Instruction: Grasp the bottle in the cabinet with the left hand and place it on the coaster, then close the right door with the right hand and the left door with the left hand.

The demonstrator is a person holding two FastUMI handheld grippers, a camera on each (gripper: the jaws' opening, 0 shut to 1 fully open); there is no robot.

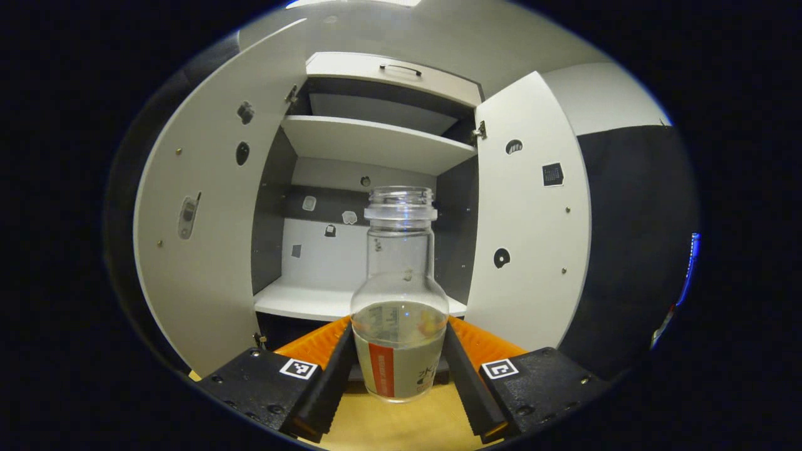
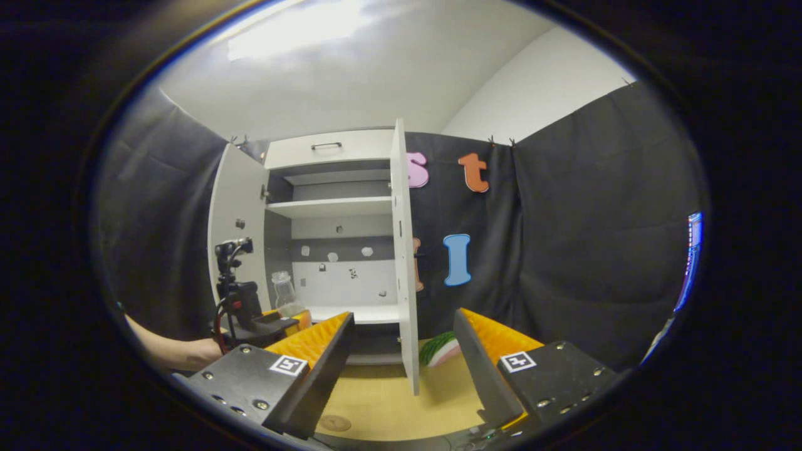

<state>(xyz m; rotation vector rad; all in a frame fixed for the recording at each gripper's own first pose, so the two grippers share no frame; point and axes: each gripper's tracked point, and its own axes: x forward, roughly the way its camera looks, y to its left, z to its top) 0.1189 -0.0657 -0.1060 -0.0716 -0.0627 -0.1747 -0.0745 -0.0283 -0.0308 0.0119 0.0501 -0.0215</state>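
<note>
I see the bottle (image 1: 400, 300) upright at frame centre, mouth up, empty, clamped by my left gripper (image 1: 400, 369); right gripper (image 2: 401, 369) wide open.

**Count of things in the booth**

One cabinet (image 2: 332, 188), at 12 o'clock in both views. Two doors on it, both open: the left door (image 1: 200, 238) at 9 o'clock in the left gripper view, the right door (image 1: 532, 219) at 3 o'clock. One drawer front with one handle (image 1: 401, 67) at the top.

Two shelves inside: the upper shelf (image 1: 369, 141) and the lower shelf (image 1: 301, 300).

One bottle (image 1: 401, 294), at 6 o'clock in the left gripper view.

One coaster (image 2: 335, 423) on the worktop (image 2: 388, 401), at 6 o'clock in the right gripper view.

One watermelon-slice toy (image 2: 438, 348), at 5 o'clock there.

Two hand-held grippers: the left hand-held gripper (image 1: 400, 366) and the right hand-held gripper (image 2: 404, 369).
</note>
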